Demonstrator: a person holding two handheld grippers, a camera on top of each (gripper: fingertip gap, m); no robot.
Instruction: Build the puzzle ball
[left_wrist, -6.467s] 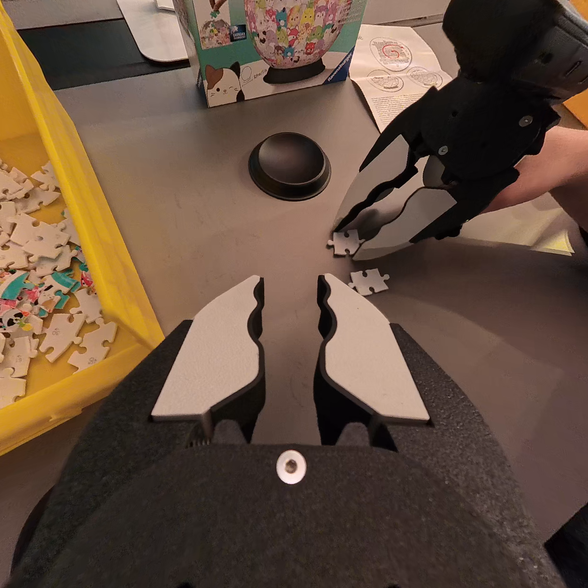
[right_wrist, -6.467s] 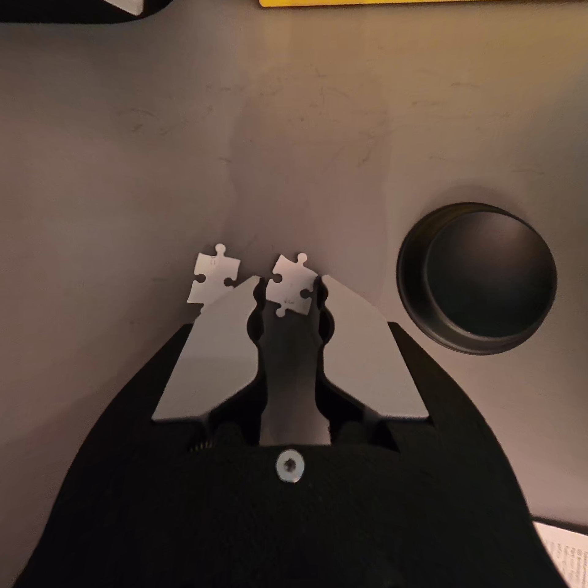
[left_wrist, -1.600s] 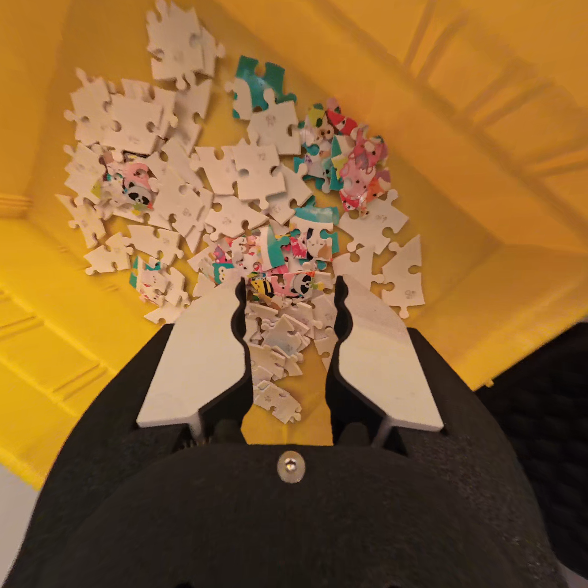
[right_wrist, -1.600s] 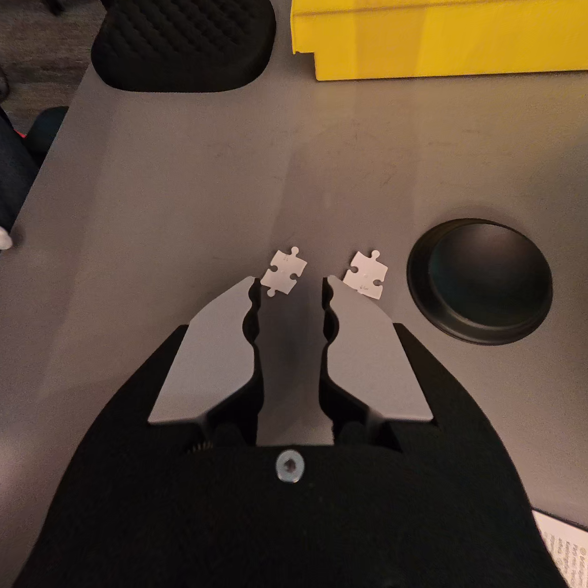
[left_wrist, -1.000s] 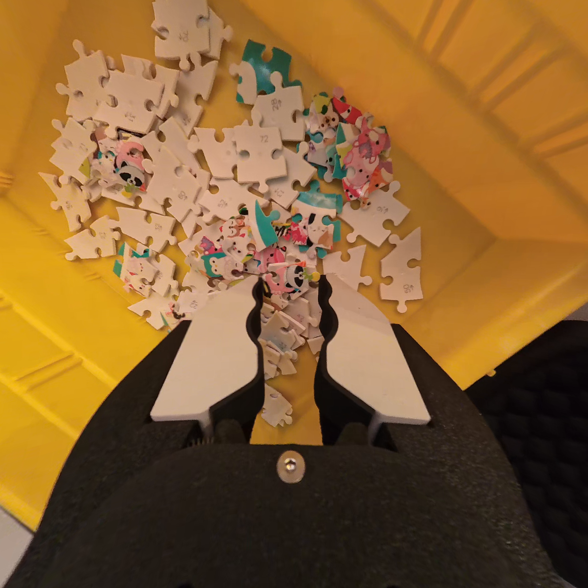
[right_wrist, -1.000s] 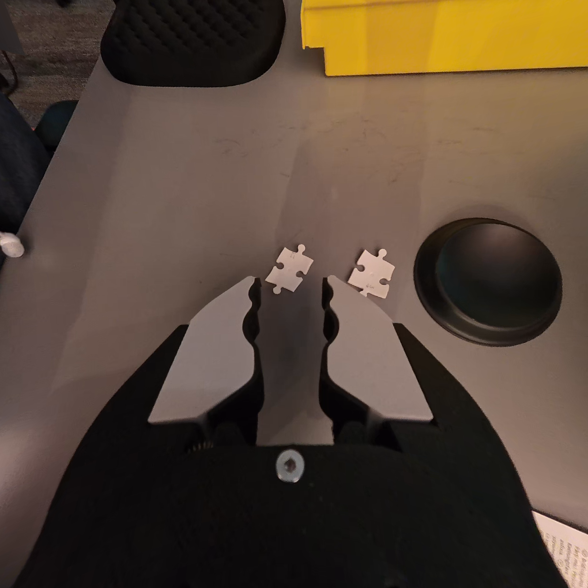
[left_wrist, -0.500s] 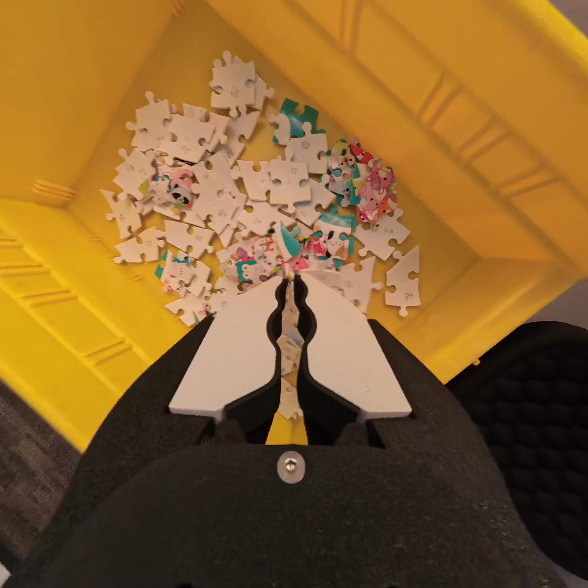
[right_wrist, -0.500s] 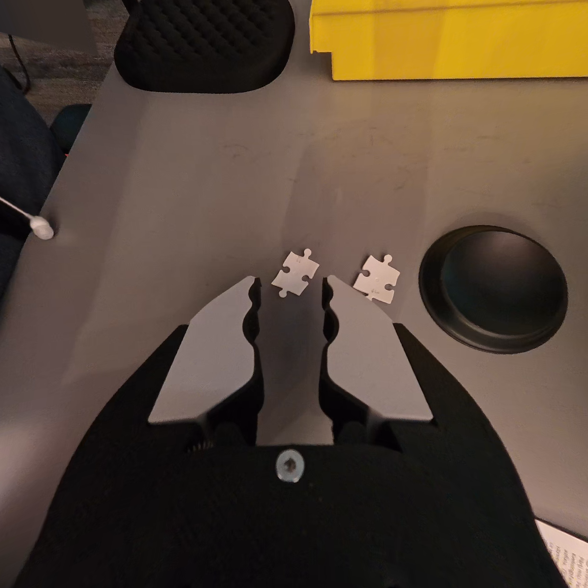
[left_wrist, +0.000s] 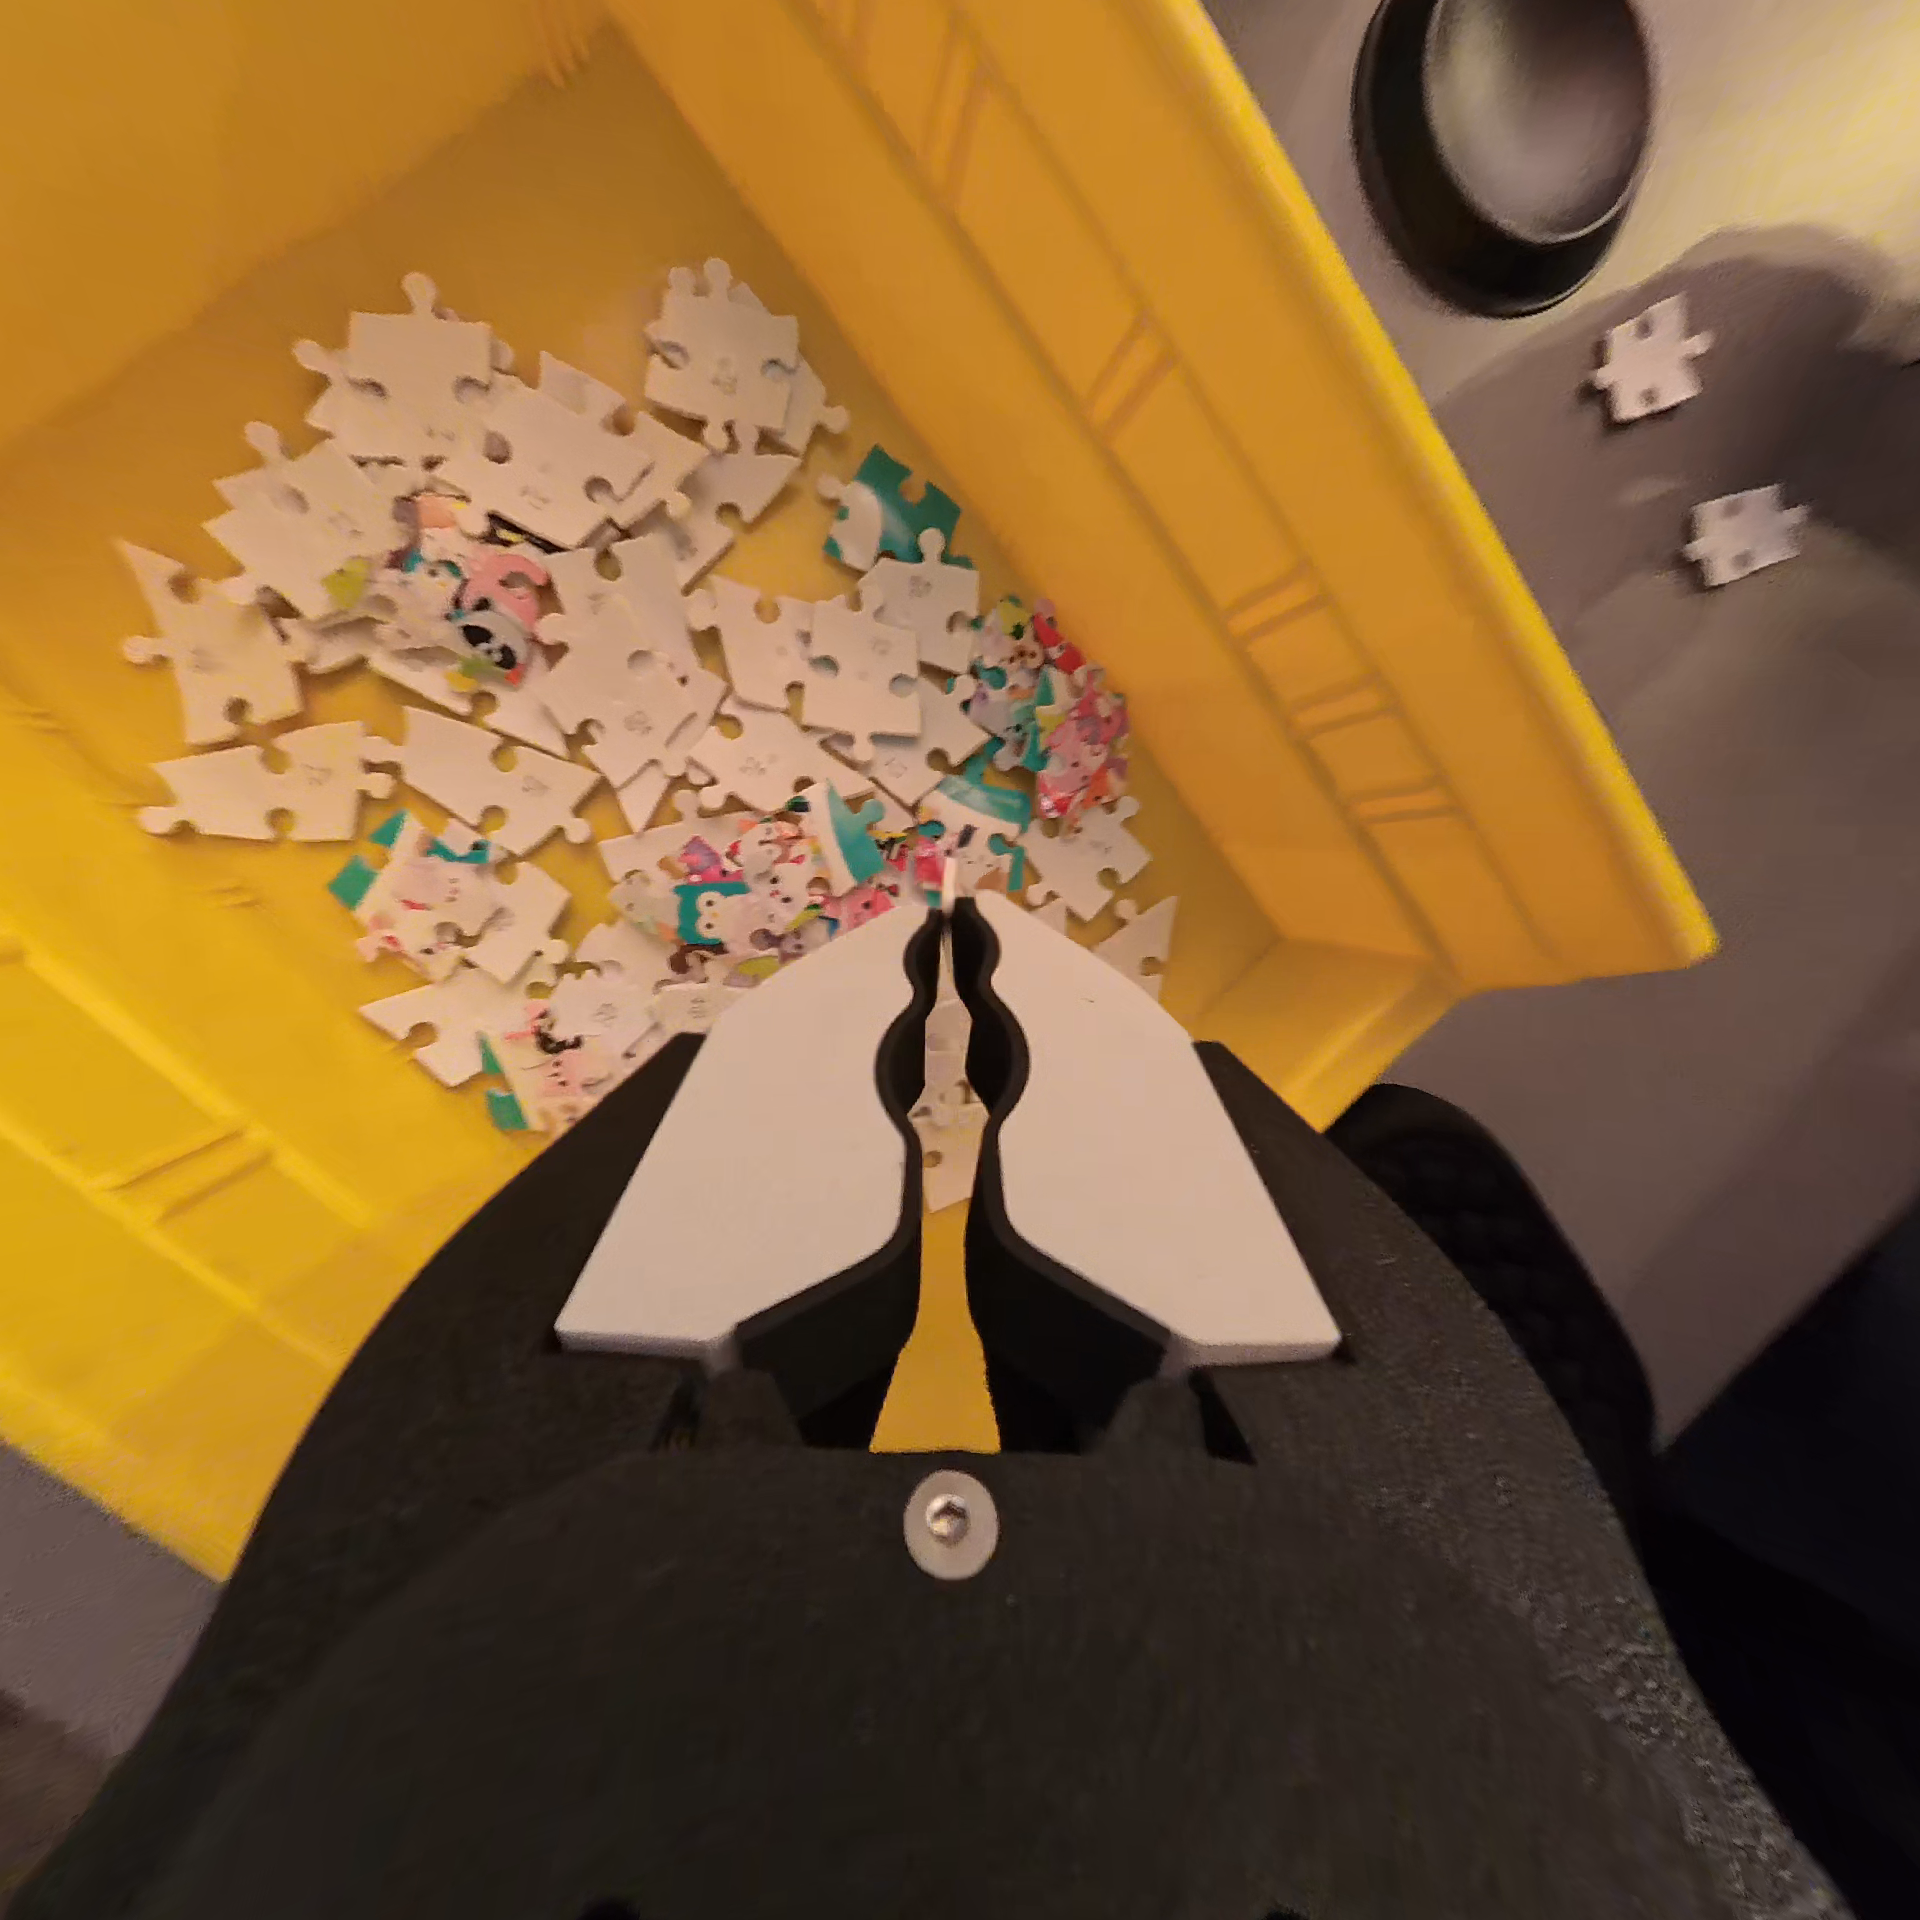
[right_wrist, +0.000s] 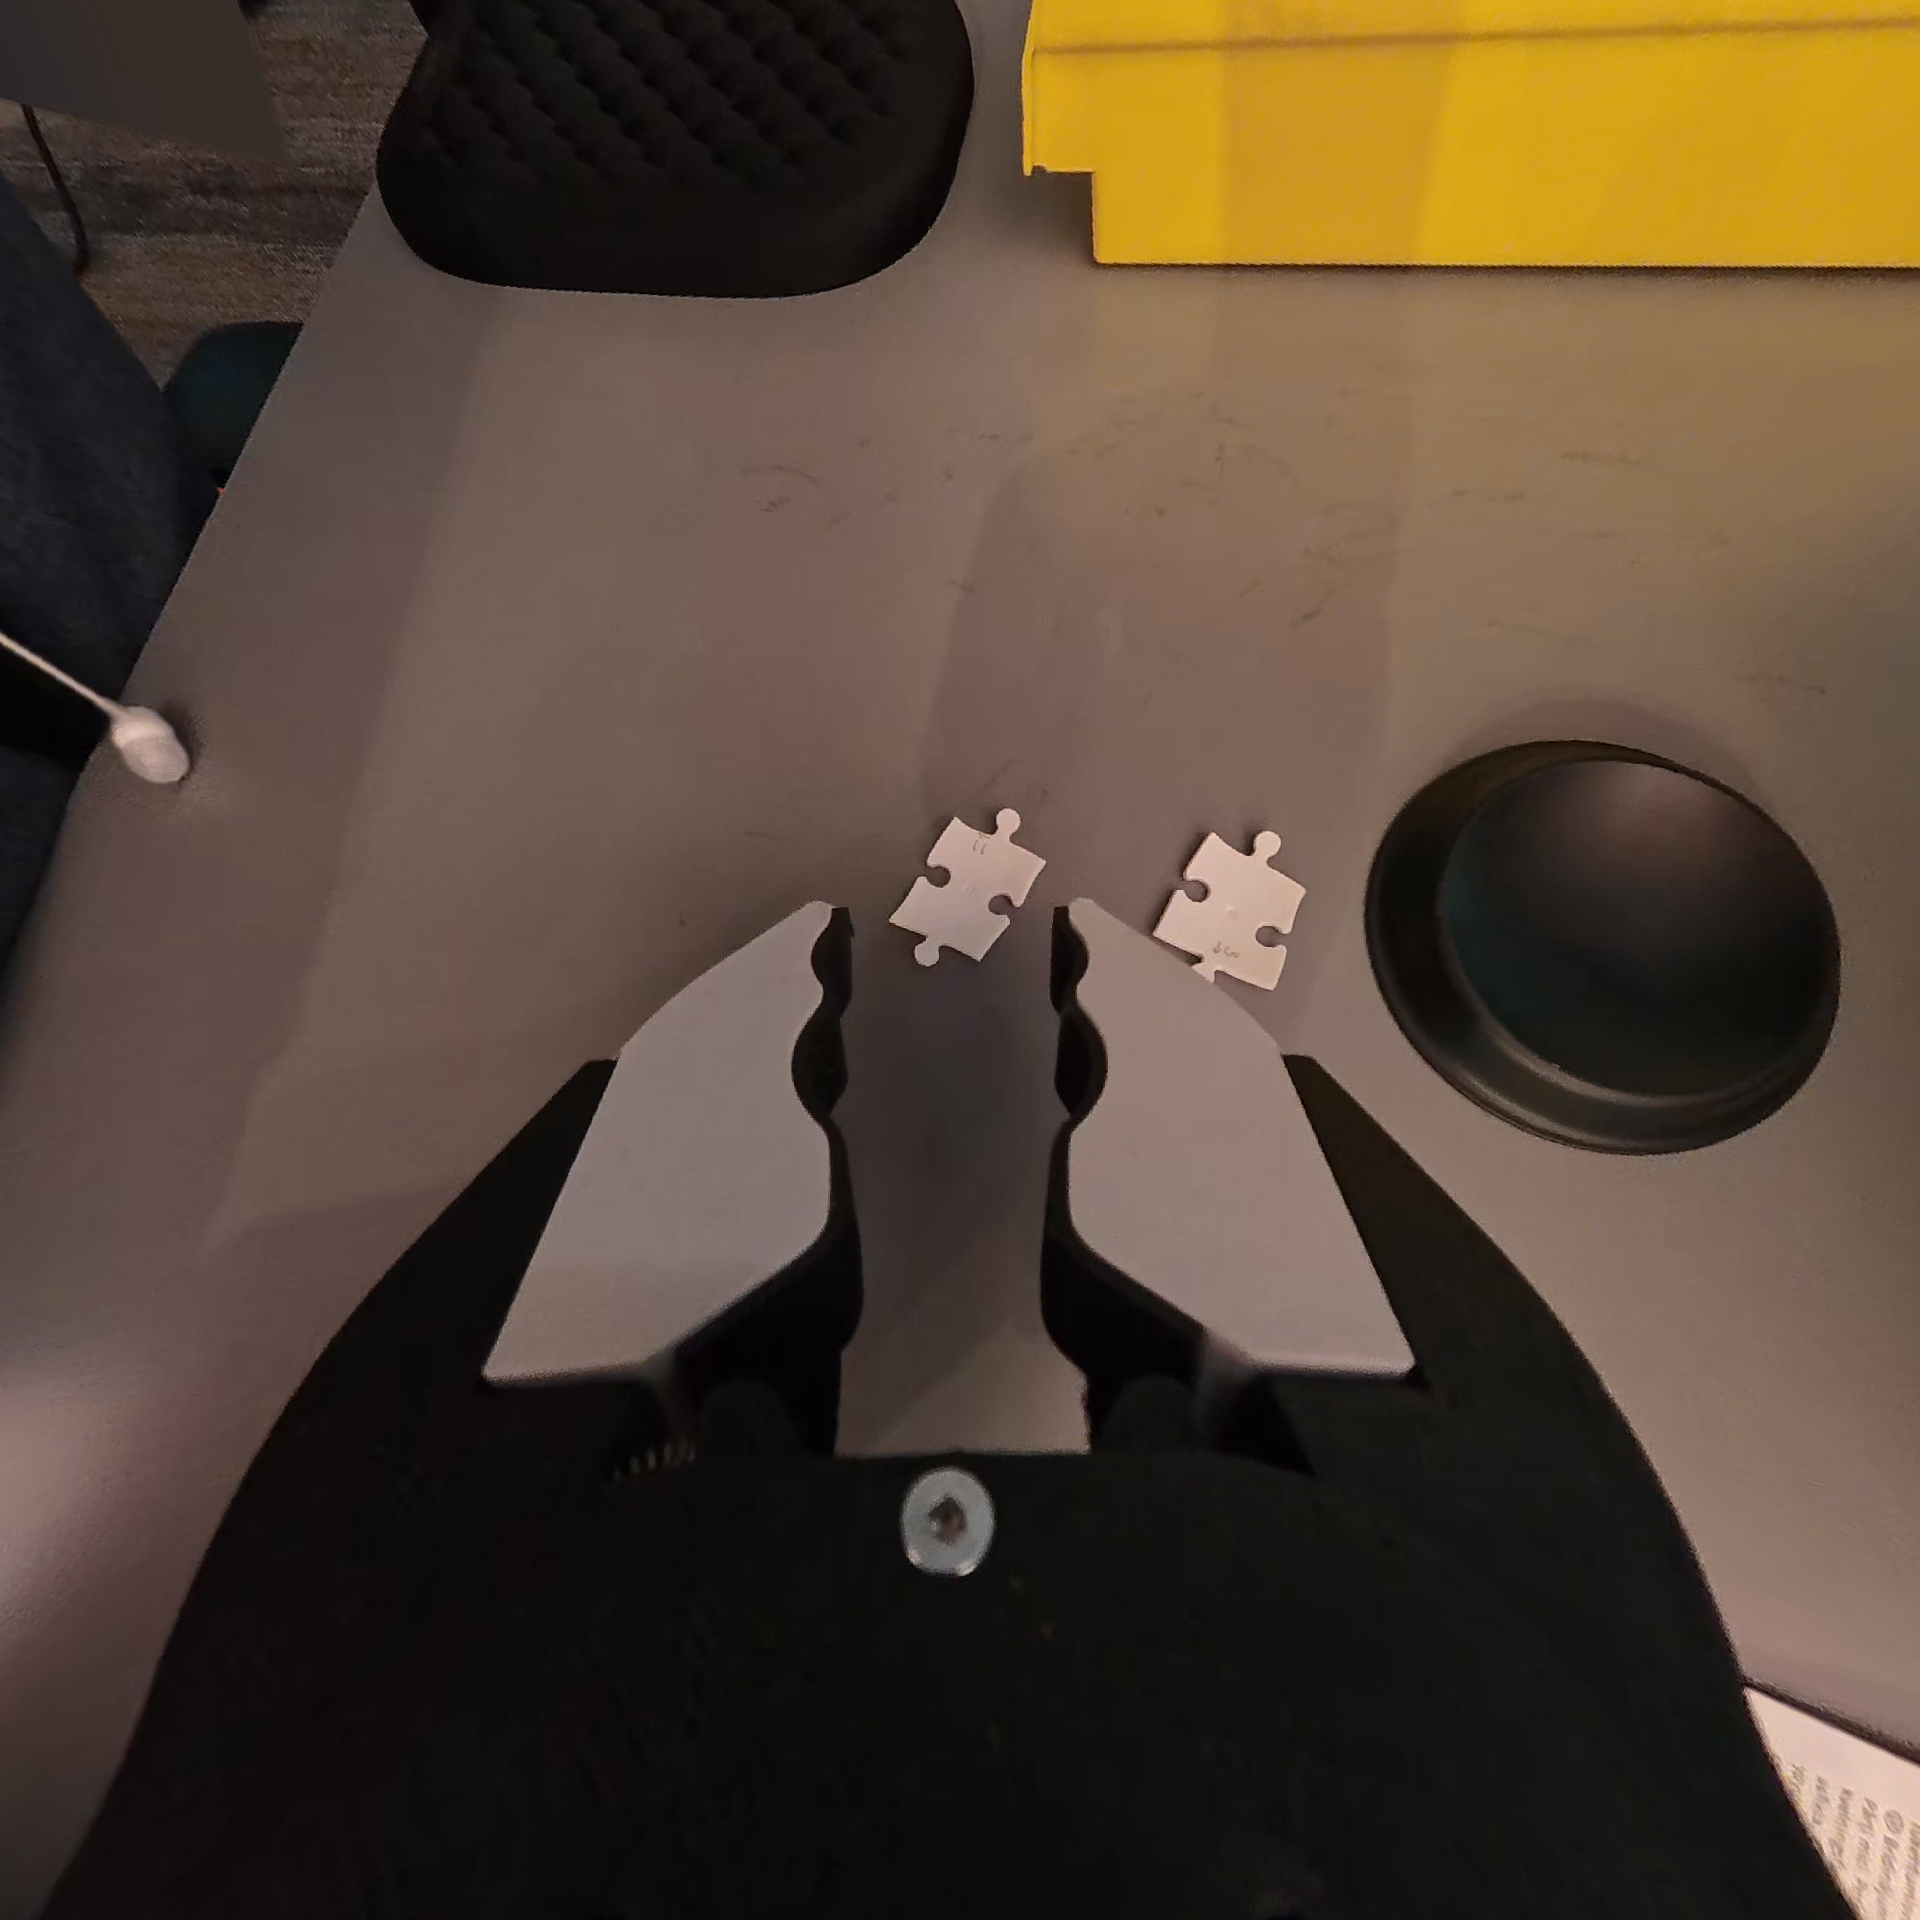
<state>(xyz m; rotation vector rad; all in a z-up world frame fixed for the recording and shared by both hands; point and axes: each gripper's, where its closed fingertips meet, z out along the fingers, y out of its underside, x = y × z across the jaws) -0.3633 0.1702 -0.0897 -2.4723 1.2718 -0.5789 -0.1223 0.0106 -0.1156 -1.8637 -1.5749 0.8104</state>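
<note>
Fingers (left_wrist: 1081, 1029) pinch a puzzle piece (left_wrist: 945, 883) — yellow bin (left_wrist: 1299, 582) below.

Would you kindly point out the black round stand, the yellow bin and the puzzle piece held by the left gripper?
black round stand (right_wrist: 1605, 951): right wrist view, on its dark top face.
yellow bin (left_wrist: 1226, 436): left wrist view, on its ribbed inner side wall.
puzzle piece (left_wrist: 943, 883): left wrist view, on the thin edge protruding past the closed fingertips.

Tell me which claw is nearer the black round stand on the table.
Right. The right claw hangs open just beside the black round stand, with two loose pieces between them. The left claw is over the yellow bin, pinching a piece, farther off.
</note>
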